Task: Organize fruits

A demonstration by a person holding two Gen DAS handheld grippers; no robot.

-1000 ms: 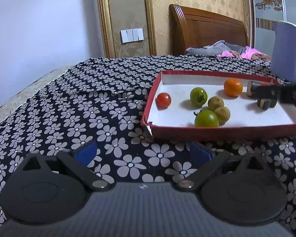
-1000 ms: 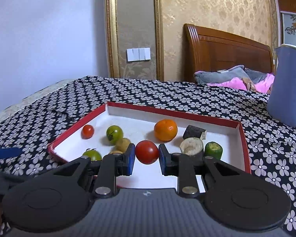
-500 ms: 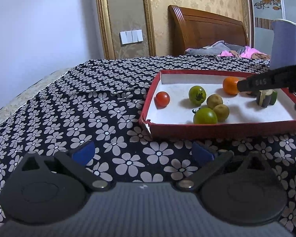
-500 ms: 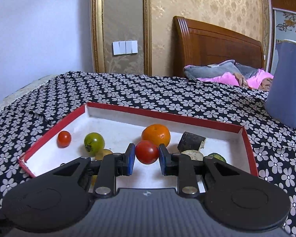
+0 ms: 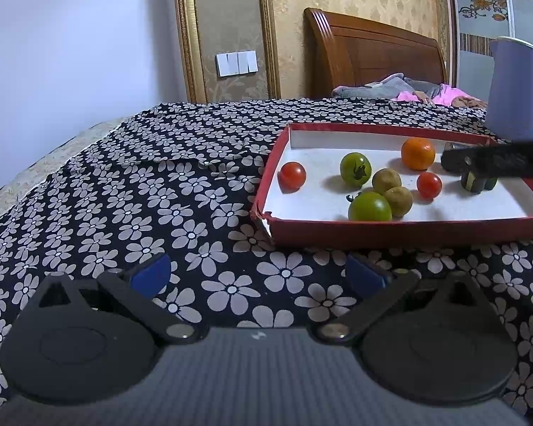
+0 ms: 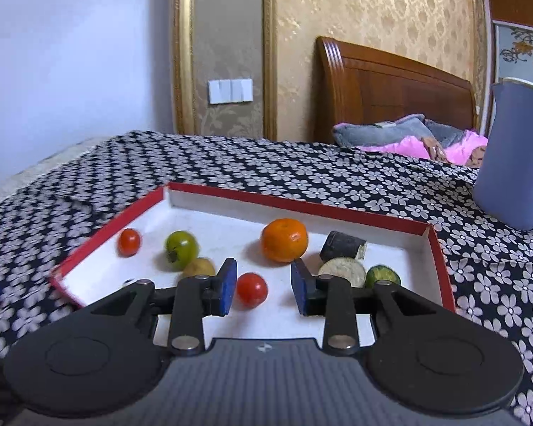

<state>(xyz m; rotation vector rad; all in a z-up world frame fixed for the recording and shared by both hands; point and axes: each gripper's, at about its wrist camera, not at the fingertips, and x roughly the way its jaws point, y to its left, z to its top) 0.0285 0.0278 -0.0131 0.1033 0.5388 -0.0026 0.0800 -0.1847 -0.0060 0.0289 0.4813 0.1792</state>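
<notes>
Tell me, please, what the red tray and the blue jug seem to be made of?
The red tray looks like cardboard, matte: its near-left corner is torn and its white lining looks like paper. The blue jug looks like smooth plastic with a soft sheen and a thin rim, though glazed ceramic cannot be ruled out.

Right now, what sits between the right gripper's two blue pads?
In the right wrist view, a small red tomato lies on the tray floor between the opening right gripper, neither pad pressing it.

The red tray (image 5: 401, 229) holds two red tomatoes (image 5: 292, 175), two green tomatoes (image 5: 355, 169), two brownish round fruits (image 5: 386, 181) and one orange (image 5: 418, 153). One blue jug (image 5: 513, 92) stands behind.
</notes>
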